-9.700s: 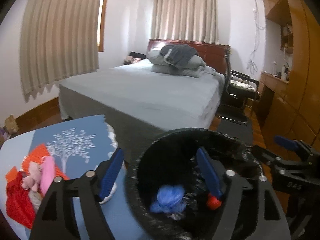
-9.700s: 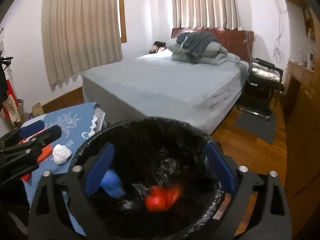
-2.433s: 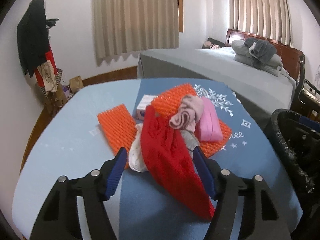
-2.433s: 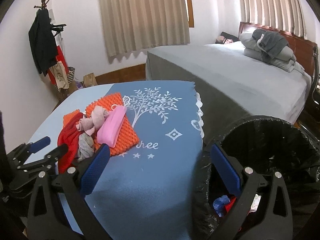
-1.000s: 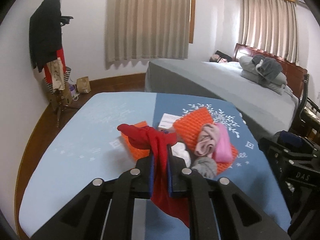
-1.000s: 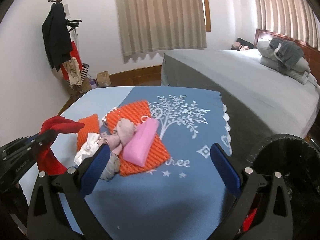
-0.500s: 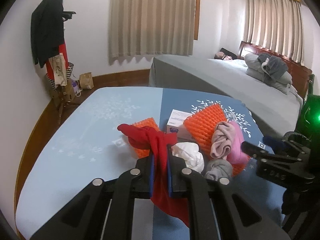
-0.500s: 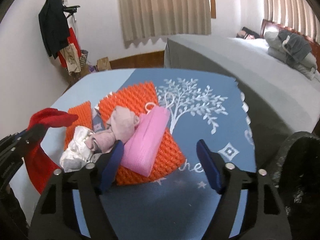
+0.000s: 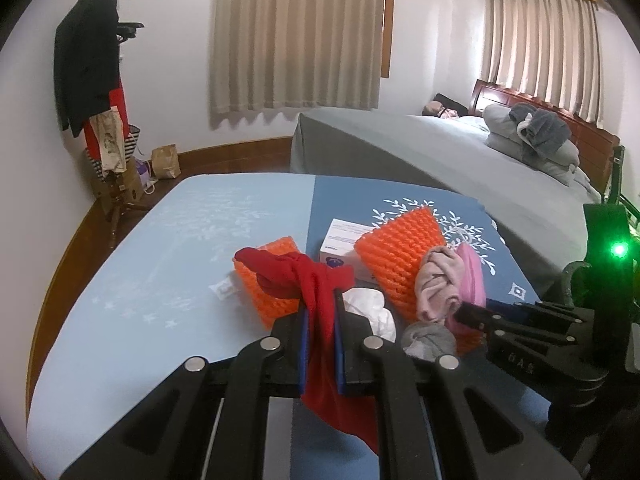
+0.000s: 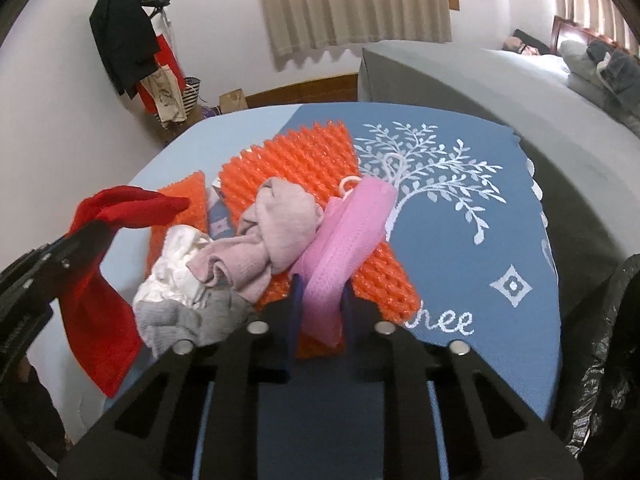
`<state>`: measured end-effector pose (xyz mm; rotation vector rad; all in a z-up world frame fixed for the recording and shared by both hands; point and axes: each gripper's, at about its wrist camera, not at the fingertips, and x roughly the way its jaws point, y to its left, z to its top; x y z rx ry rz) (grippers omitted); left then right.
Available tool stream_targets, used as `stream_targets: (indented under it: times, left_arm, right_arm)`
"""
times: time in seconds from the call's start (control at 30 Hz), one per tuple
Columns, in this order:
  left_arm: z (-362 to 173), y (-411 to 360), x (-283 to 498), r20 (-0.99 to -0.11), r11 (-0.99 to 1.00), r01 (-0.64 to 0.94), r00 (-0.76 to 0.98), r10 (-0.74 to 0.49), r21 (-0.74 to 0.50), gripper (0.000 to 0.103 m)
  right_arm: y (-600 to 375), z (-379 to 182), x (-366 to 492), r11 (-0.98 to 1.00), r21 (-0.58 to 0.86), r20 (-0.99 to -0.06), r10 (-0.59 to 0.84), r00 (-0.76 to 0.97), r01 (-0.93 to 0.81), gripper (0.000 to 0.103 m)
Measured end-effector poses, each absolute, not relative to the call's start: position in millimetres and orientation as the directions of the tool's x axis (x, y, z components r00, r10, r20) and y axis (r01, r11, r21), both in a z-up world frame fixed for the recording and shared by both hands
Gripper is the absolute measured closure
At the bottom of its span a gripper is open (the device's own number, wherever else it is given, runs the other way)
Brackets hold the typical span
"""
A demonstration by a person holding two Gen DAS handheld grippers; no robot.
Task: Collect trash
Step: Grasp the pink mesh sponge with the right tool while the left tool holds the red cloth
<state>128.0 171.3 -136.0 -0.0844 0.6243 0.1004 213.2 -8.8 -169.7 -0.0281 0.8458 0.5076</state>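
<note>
- Right tongs (image 10: pixel 319 308) have just snapped from wide apart to pinching the near end of the pink cloth (image 10: pixel 344 236); both pads sit against it.
- The cloth still lies along the big orange mat (image 10: pixel 304 160), far end up by the white tree print, so it is caught but not lifted.
- Left tongs (image 9: pixel 320 320) stay pressed on the red cloth (image 9: pixel 304 276), same hold as a second ago, its tail hanging clear of the counter (image 9: pixel 168 264).
- So both hands are loaded now: two pieces of trash ready to travel in one go, I'd say.
- Just beside the pink cloth, touching it: a dusty-pink rag (image 10: pixel 276 220), a white wad (image 10: pixel 176 268) and a grey wad (image 10: pixel 192 316). A straight lift might drag the rag along.
- Further out on the counter: a smaller orange mat (image 9: pixel 266 280), a white box (image 9: pixel 340 240) and a tiny wrapper (image 9: pixel 224 289).
- Bin (image 10: pixel 616 360), black liner, peeks in at the right edge of the right view, beside the counter. That is where both cloths look bound next.
- Plenty left in the pile, so this job is only partway through.
</note>
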Motion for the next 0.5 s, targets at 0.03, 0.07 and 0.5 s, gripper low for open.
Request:
stream_targets:
  times: [0.03, 0.07, 0.5]
  left_arm:
    - [-134.9, 170.2, 127.4, -0.585, 0.992, -0.117, 0.808, 0.067, -0.048, 0.093]
    - [-134.5, 168.9, 127.6, -0.584, 0.992, -0.116, 0.809, 0.067, -0.047, 0.093]
    - [-109.2, 151.7, 120.8, -0.541, 0.996, -0.077, 0.840, 0.038, -0.050, 0.093]
  right_arm:
    - [-9.4, -167.6, 212.0, 0.880, 0.177, -0.719, 0.422, 0.552, -0.442, 0.090]
    - [-10.6, -164.0, 210.0, 0.879, 0.178, -0.713, 0.425, 0.557, -0.443, 0.090]
    - [-49.2, -120.9, 189.0, 0.891, 0.168, -0.654, 0.421, 0.629, -0.422, 0.090]
